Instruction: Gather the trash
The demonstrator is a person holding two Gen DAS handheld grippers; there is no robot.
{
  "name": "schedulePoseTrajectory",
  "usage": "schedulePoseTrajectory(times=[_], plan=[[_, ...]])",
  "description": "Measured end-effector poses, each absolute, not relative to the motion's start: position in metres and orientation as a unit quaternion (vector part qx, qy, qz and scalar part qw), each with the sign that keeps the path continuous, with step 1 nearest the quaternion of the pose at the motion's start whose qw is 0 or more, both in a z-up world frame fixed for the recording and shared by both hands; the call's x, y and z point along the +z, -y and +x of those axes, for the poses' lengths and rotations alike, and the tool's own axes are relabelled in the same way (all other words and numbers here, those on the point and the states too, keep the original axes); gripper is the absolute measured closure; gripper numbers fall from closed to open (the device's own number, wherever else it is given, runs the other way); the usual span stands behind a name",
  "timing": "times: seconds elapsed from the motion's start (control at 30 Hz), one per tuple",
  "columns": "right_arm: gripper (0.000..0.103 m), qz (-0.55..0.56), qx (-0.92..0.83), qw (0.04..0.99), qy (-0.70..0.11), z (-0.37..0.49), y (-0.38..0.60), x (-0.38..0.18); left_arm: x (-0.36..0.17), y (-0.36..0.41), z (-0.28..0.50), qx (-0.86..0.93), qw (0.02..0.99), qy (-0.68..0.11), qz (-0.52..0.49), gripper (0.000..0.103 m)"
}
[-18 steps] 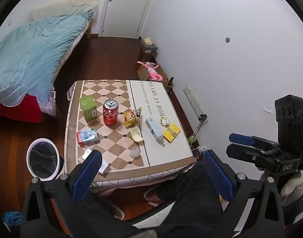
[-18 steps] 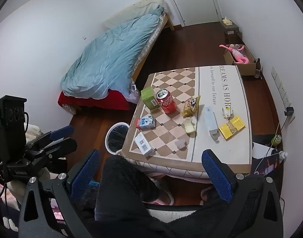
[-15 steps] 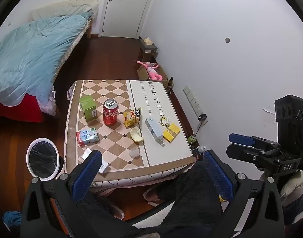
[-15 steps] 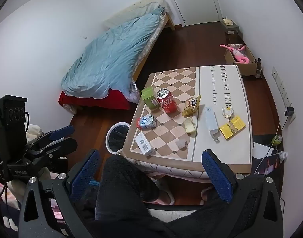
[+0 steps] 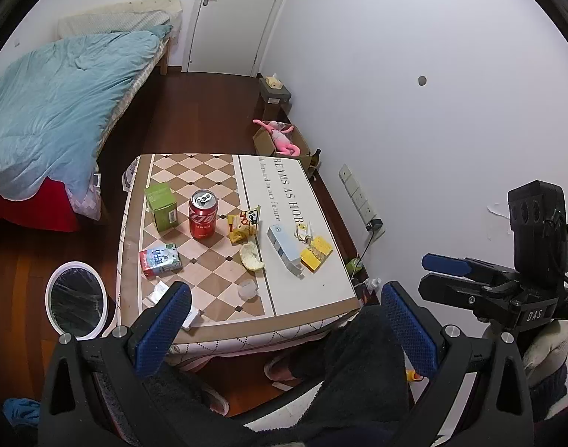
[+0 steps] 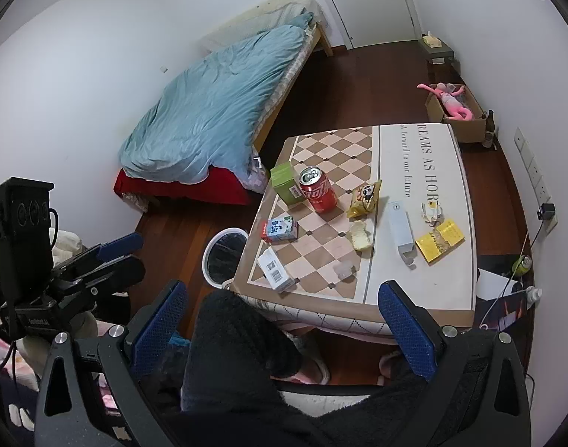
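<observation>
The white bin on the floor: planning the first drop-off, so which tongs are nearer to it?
Left. The bin stands just ahead of the left tongs, off their left finger. The right tongs are further right, past the left ones.

Can (image 5: 202, 214) on table (image 5: 317, 290), bin (image 5: 76, 299) beside.

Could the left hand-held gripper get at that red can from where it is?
Probably yes. The left hand-held gripper is open and empty, and the can stands upright with open space above. The milk carton lies nearer, slightly left of the path.
</observation>
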State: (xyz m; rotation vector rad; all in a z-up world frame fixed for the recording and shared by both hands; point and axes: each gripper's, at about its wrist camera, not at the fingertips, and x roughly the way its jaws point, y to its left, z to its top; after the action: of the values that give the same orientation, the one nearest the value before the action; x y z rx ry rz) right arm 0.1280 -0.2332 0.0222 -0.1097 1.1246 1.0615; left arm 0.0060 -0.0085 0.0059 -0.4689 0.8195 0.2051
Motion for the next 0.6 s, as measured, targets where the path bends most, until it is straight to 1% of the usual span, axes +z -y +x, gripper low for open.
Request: schedulePoseTrajectory(times=[0.6], plan=[[0.0,-0.046,0.48,0.714,-0.508,0.1292,0.2297,0.0234,0.0118,0.0097,0.008,0.092,0.889,-0.39,-0.223,0.0]])
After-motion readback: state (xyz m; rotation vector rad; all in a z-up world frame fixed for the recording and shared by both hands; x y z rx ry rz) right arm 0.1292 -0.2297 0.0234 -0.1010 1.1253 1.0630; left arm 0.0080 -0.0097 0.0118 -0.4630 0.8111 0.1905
